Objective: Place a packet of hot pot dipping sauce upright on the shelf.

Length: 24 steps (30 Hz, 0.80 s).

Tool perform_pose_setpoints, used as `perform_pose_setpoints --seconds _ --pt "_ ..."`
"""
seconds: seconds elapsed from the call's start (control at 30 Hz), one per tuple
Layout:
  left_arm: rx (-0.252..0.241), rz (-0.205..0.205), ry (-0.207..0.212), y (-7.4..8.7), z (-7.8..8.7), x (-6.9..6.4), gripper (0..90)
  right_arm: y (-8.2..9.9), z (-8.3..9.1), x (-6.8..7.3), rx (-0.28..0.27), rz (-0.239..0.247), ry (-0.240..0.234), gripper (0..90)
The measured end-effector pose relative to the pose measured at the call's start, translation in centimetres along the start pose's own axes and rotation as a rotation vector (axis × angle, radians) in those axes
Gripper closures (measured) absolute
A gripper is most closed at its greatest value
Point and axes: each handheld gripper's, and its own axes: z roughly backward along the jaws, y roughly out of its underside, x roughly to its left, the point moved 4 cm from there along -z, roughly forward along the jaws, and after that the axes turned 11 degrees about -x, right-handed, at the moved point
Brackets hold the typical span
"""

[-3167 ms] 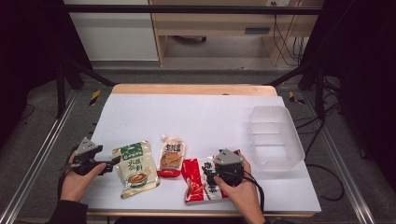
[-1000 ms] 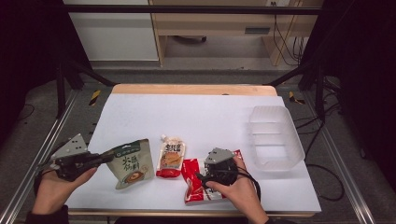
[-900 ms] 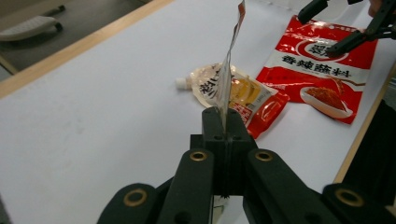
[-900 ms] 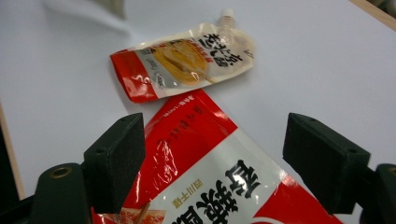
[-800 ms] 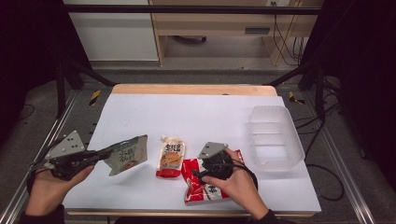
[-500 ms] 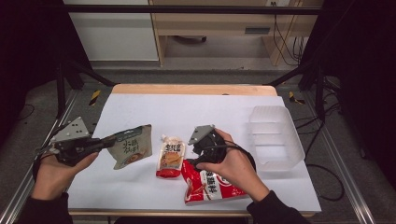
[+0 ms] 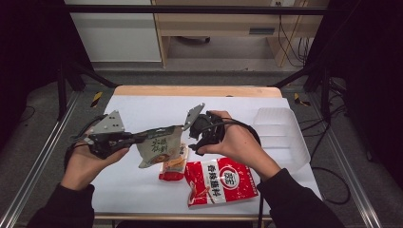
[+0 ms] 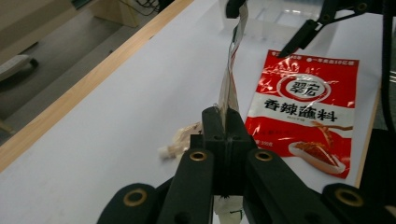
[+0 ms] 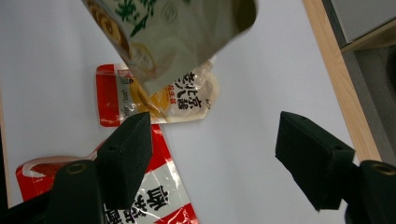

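Note:
My left gripper (image 7: 138,138) is shut on the left edge of a green-and-cream food pouch (image 7: 159,148) and holds it in the air over the table. In the left gripper view the pouch (image 8: 229,88) stands edge-on out of the closed jaws (image 8: 223,126). My right gripper (image 7: 194,137) hovers at the pouch's right corner. Its jaws have just been closing a little but stand wide apart (image 9: 215,144) with nothing between them; the pouch (image 9: 173,37) hangs just beyond. A red sauce packet (image 7: 221,180) lies flat on the table below my right hand.
A small red-and-yellow sauce pouch (image 7: 172,167) lies under the lifted pouch, beside the red packet (image 9: 159,196). A clear plastic container (image 7: 280,135) stands at the right of the white table (image 7: 142,104). The wooden far edge (image 7: 190,90) borders it.
My left gripper has carried the green-and-cream pouch up and to the right. My right gripper has risen off the red packet and moved toward the pouch's free corner.

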Motion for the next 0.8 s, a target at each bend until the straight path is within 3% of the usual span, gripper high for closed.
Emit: perform_pose_setpoints --seconds 0.3,0.4,0.47,0.57,0.8 --pt "0.008 -0.017 0.066 -0.6 -3.6 -1.3 90.0 0.0 0.5 -0.3 0.027 0.038 -0.056 29.4" --pt "0.008 -0.019 0.077 -0.7 -4.3 -1.4 90.0 0.0 0.4 -0.4 0.024 0.049 -0.070 35.6" --pt "0.005 -0.019 0.085 -0.8 -4.6 -1.6 90.0 0.0 0.5 -0.4 0.018 0.067 -0.073 46.1" --pt "0.001 -0.022 0.090 -0.9 -4.9 -1.7 90.0 0.1 0.5 -0.4 0.020 0.086 -0.077 53.3" --pt "-0.013 -0.008 0.098 -0.9 -5.2 -1.7 90.0 0.1 0.3 0.0 0.047 0.103 -0.092 73.8"
